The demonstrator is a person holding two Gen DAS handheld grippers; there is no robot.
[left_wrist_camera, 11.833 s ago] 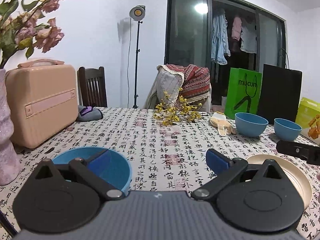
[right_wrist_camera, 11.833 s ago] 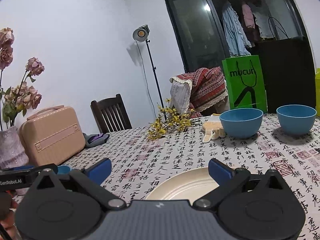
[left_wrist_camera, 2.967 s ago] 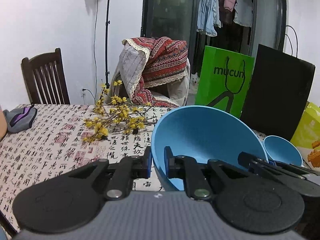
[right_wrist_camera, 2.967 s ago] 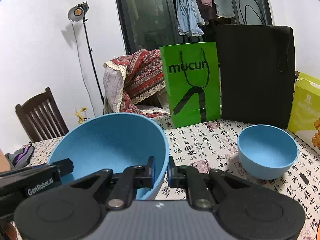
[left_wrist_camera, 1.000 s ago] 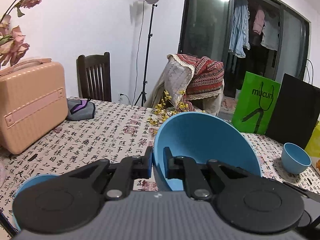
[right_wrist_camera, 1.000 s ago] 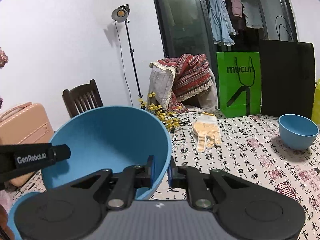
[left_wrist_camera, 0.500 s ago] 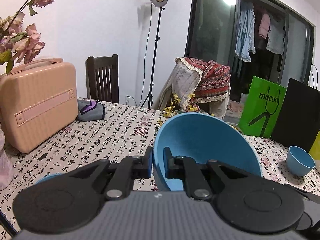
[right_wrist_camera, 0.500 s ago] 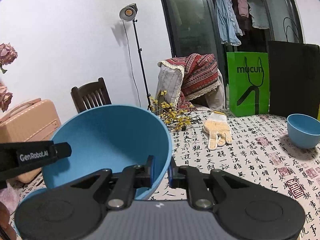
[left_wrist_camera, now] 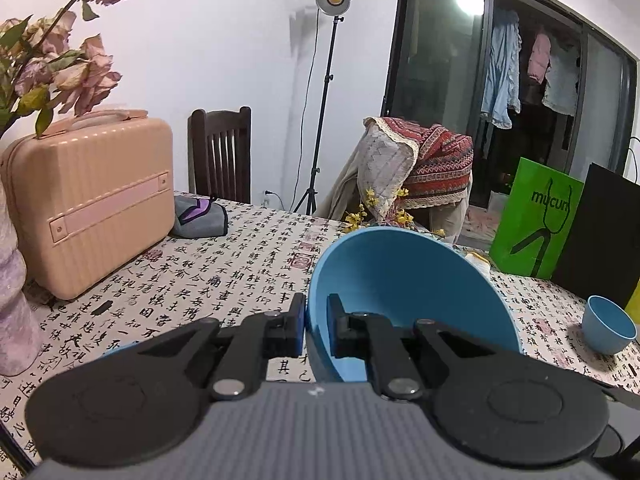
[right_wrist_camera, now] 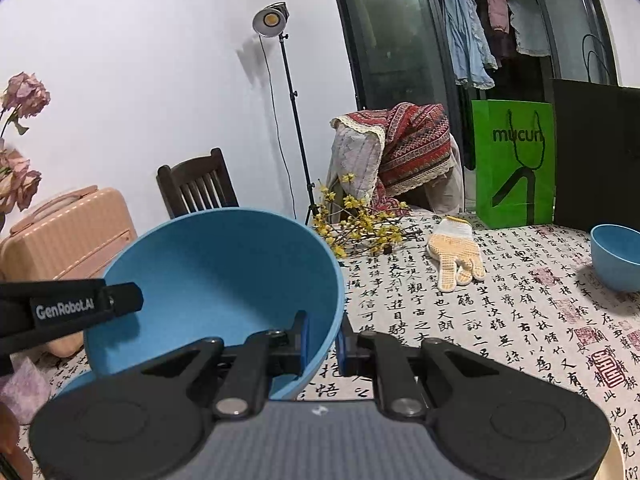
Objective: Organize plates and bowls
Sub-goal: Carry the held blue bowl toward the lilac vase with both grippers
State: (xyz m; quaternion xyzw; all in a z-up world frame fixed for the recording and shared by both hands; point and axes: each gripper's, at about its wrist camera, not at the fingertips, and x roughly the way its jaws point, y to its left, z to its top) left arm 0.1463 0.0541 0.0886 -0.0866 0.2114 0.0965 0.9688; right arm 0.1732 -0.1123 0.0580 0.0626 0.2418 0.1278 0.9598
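Left wrist view: the left tongs (left_wrist_camera: 317, 326) are clenched on the near-left rim of a big blue bowl (left_wrist_camera: 404, 284), one pad outside the wall and one inside. The bowl is held off the counter (left_wrist_camera: 224, 268), tilted so its opening faces back toward the tongs. Ahead and to the left lies open printed cloth, bounded by a pink case (left_wrist_camera: 86, 196) and a grey pouch (left_wrist_camera: 198, 218). Far right of the tongs a small blue bowl (left_wrist_camera: 610, 330) stands on the counter, near a green bag (left_wrist_camera: 534, 218).

Right wrist view: the right tongs (right_wrist_camera: 322, 338) are clenched on the same big blue bowl (right_wrist_camera: 216, 280), at its near-right rim, and the bowl fills the space to their left. The left tongs' black body (right_wrist_camera: 68, 308) reaches in over the bowl's far-left edge. Ahead and right of the tongs the counter (right_wrist_camera: 520, 320) is open up to a knit glove (right_wrist_camera: 454, 254), yellow flower sprigs (right_wrist_camera: 360, 224) and the small blue bowl (right_wrist_camera: 616, 258).
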